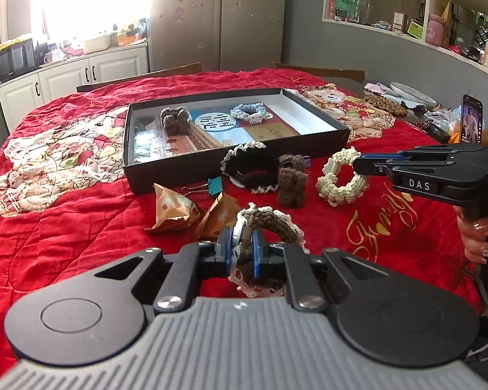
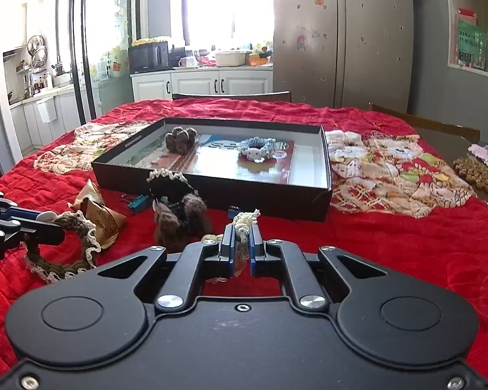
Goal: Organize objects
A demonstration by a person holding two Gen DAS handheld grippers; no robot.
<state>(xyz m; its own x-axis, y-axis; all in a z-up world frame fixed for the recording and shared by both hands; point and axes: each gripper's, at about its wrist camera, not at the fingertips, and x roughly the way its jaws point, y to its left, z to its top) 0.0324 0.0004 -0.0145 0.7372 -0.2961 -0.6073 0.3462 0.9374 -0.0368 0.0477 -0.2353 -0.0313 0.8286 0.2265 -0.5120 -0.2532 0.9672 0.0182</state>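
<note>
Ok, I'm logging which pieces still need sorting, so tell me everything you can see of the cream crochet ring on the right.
The cream crochet ring is a thick, knobbly loop of off-white yarn with an open centre and ruffled edging. It stands tilted on the red quilt, outside the black box and right of the brown crochet bear. The right hand-held gripper is shut on its upper rim; in the right wrist view, only a strip of yarn shows between the fingers.

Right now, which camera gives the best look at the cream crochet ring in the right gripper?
The left wrist view: the cream crochet ring shows whole, pinched at its edge by the right gripper. The right wrist view shows only a sliver between its own fingers.
</note>
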